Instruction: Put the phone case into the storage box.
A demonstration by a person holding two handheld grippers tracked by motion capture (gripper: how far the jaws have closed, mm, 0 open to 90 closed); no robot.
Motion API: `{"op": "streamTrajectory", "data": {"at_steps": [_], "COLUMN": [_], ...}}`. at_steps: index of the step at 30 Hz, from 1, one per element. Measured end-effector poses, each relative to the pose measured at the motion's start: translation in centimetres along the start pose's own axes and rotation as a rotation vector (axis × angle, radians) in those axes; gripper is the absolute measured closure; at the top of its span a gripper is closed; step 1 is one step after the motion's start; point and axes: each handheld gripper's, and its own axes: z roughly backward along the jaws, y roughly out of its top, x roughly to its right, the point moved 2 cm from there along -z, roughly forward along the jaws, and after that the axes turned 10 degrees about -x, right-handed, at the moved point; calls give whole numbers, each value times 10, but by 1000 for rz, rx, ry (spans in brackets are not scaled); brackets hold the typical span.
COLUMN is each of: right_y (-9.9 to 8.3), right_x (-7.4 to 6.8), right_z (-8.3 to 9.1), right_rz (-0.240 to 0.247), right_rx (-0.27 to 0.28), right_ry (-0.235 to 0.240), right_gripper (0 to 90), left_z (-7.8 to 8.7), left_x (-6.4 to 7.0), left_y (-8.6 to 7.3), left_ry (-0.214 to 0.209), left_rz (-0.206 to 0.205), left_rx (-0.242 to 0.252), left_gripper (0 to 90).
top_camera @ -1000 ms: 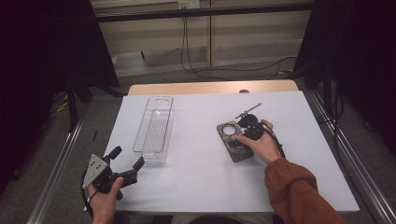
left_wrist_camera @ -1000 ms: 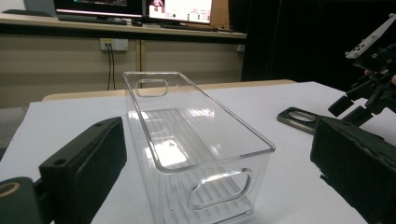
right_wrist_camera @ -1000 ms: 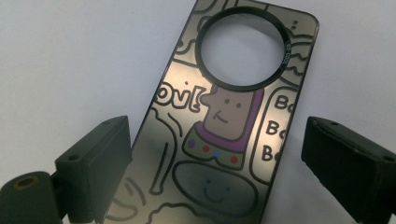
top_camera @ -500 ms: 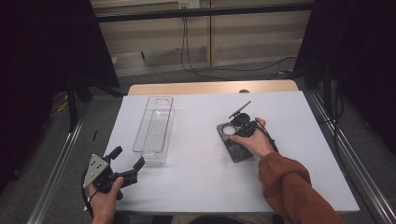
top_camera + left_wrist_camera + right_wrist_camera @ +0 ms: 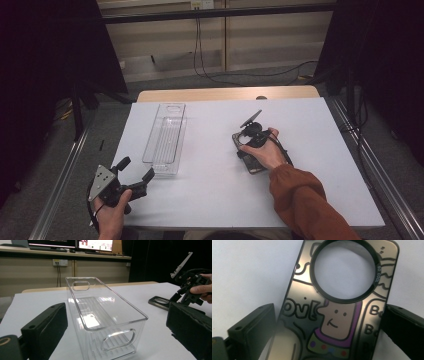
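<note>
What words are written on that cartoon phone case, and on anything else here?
"so cool" – around the black camera ring of the phone case.
"Ovi" with a bracket-like mark after it – left of the cartoon figure on the case; reading uncertain.
"B", twice, stacked – at the case's right edge, rest cut off by the right gripper.
Screens behind the table: too small to read.
Clear bin: no words.

Right claw [image 5: 248, 141] now slightly farther forward over the phone case [image 5: 250, 152]

My jaws stand apart, one on either side of the cartoon-printed phone case [image 5: 337, 315], which lies flat on the white surface [image 5: 249, 272]. Its round black-rimmed camera opening [image 5: 344, 270] sits beyond the jaws, showing surface through it.
</note>
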Motion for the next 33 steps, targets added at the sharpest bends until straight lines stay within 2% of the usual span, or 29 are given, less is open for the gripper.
{"op": "streamTrajectory", "data": {"at_steps": [7, 11, 13, 14, 19, 22, 23, 24, 30, 33], "right_y": [1, 2, 3, 4, 4, 3, 3, 3, 3, 3], "right_x": [0, -1, 0, -1, 1, 3, 3, 3, 4, 4], "right_z": [-1, 0, 0, 1, 2, 5, 5, 5, 5, 5], "right_rz": [9, -9, 1, -13, -10, -14, -14, -18, -7, -3], "right_rx": [-6, -27, -31, -54, -53, -48, -48, -45, -33, -26], "right_ry": [-9, -9, -12, -13, -13, -15, -15, -17, -11, -13], "right_gripper": [0, 2, 4, 16, 53, 110, 110, 113, 119, 119], "left_z": [0, -1, -1, -1, -1, -1, -1, -1, -2, -2], "left_x": [-1, 0, 0, 0, 0, 0, 0, 1, 4, 3], "left_y": [0, 0, 0, 0, 0, 0, 0, 0, 1, 1], "left_ry": [4, 3, 3, 3, 2, 1, 1, 10, 7, 2], "left_rz": [-11, -13, -9, -15, -12, -11, -11, -30, -50, -33], "left_rx": [-10, -10, -7, -10, -7, -7, -7, -11, -21, -14], "left_gripper": [37, 37, 37, 37, 37, 37, 37, 37, 37, 37]}}
